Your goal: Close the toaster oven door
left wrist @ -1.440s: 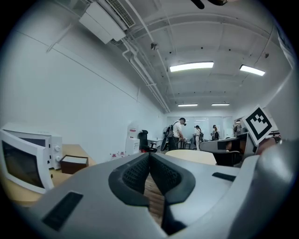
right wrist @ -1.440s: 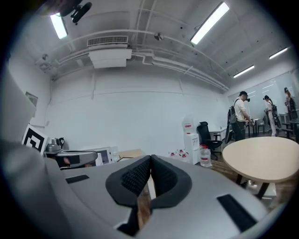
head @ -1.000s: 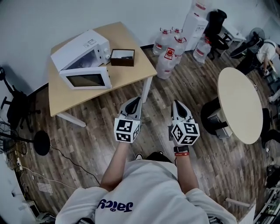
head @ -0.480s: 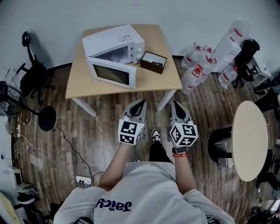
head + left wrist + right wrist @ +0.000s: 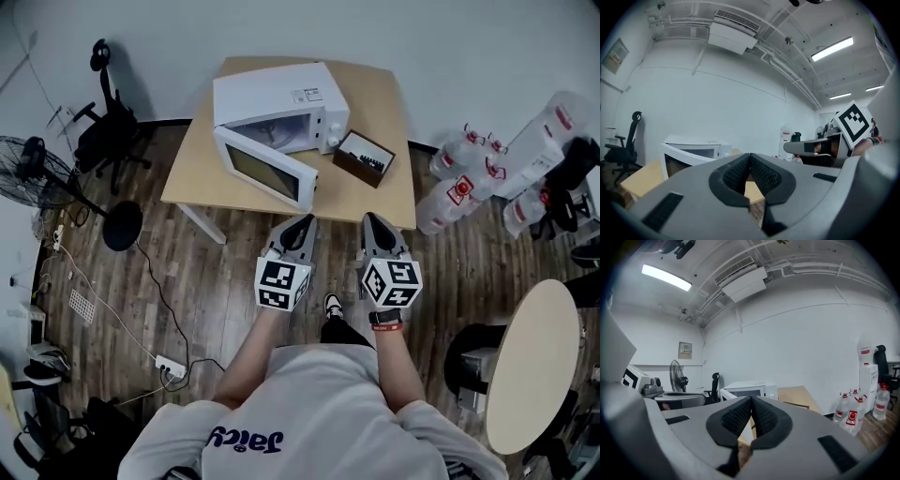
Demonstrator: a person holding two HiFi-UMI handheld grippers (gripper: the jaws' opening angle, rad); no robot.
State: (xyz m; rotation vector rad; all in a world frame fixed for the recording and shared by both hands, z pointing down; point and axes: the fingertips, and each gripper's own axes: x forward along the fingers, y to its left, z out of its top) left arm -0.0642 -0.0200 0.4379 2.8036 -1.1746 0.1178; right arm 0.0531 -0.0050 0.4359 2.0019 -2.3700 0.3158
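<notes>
Left claw [image 5: 302, 219] in head view: jaws shut with nothing in them. It is held out level beside the right claw [image 5: 368, 217], the two apart.
Right claw in head view: jaws shut and empty, pointing the same way as the left claw.
Oven in head view: the toaster oven [image 5: 281, 98] sits on a wooden table [image 5: 197, 178] ahead of both claws, well apart from them. Its door [image 5: 265, 172] stands open, swung out toward the claws and nearer the left claw.
Box in head view: a small dark box [image 5: 364, 157] lies on the table just right of the toaster oven, ahead of the right claw.
Surroundings in head view: water bottles [image 5: 464, 183] stand on the floor [image 5: 234, 281] ahead and right of the right claw. An office chair [image 5: 108, 131] and a fan [image 5: 28, 164] stand far to the left of the left claw. A round table [image 5: 530, 375] lies right of the right claw.
Left claw in left gripper view: the pads meet tip to tip, with nothing between them. The toaster oven is ahead and left of the tips, door open. The right claw shows at the right edge.
Right claw in right gripper view: the pads are closed on each other and empty. The toaster oven is straight ahead past the tips, with its door out on its left side. The water bottles are to the right, the fan and office chair to the left.
</notes>
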